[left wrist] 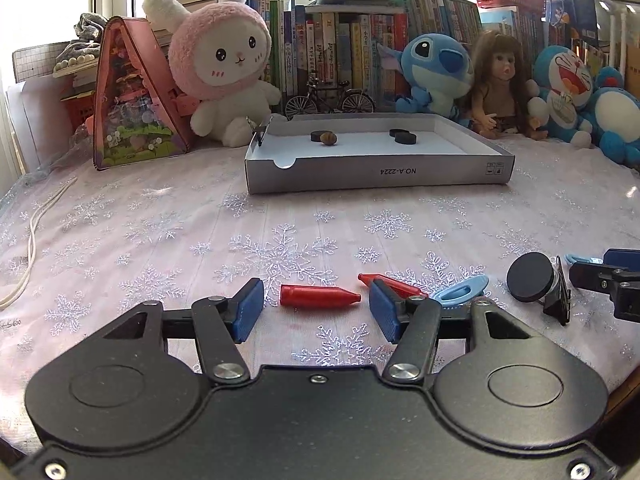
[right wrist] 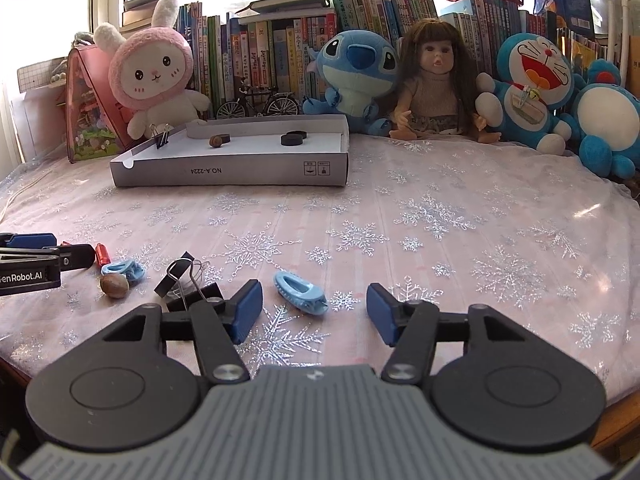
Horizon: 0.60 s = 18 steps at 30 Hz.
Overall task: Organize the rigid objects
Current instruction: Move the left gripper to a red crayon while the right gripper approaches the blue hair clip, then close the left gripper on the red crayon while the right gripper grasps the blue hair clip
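Left gripper (left wrist: 316, 310) is spread wide and empty, low over the snowflake cloth (left wrist: 160, 220). A red crayon-shaped piece (left wrist: 318, 295) lies flat between its blue pads (left wrist: 250, 308), long axis across the gap, tip toward the right pad. A second red piece (left wrist: 390, 283) and a blue doll shoe (left wrist: 460, 292) crowd just behind the right pad.

Right gripper (right wrist: 314, 312) is also wide and empty — another blue shoe (right wrist: 300, 292) sits between its fingers.

Grey box tray (left wrist: 380, 176) stands well ahead, already holding black discs (left wrist: 402, 136) and a nut (left wrist: 329, 138).

Judgement: step in hand is the left pick of the red piece. Closing along its length risks it skidding or pivoting — better to turn the wrist so the pads meet its round sides at mid-body, and keep the right pad clear of the neighbours.
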Tool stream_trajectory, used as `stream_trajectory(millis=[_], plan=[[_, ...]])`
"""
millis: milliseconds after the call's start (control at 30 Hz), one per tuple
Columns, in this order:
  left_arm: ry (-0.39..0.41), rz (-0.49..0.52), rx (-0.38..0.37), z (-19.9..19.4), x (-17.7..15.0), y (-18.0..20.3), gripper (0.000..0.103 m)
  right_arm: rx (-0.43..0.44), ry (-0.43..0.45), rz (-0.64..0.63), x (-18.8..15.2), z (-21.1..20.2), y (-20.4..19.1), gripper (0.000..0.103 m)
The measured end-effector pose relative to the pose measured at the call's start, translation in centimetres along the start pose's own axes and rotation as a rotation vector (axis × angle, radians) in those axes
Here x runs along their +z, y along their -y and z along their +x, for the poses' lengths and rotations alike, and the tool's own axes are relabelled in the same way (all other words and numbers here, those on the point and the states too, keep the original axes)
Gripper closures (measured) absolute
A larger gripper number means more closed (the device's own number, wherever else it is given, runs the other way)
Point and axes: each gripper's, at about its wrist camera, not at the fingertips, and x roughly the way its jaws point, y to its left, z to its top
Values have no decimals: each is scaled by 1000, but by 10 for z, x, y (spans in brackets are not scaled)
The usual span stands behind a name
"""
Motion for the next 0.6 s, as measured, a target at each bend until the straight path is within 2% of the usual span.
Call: stream_trajectory(millis=[200, 367, 500, 600], plan=[[1, -7, -5, -1, -2, -5, 47, -46, -13, -61, -1, -3, 7, 37], [3, 4, -9, -1, -2, -6, 47, -131, -23, -15, 3, 1, 22, 40], [0, 9, -13, 0, -2, -5, 47, -68, -9, 18, 5, -3, 24, 41], [1, 15, -11, 1, -3, -3, 47, -34, 7, -35, 5, -3, 14, 41]])
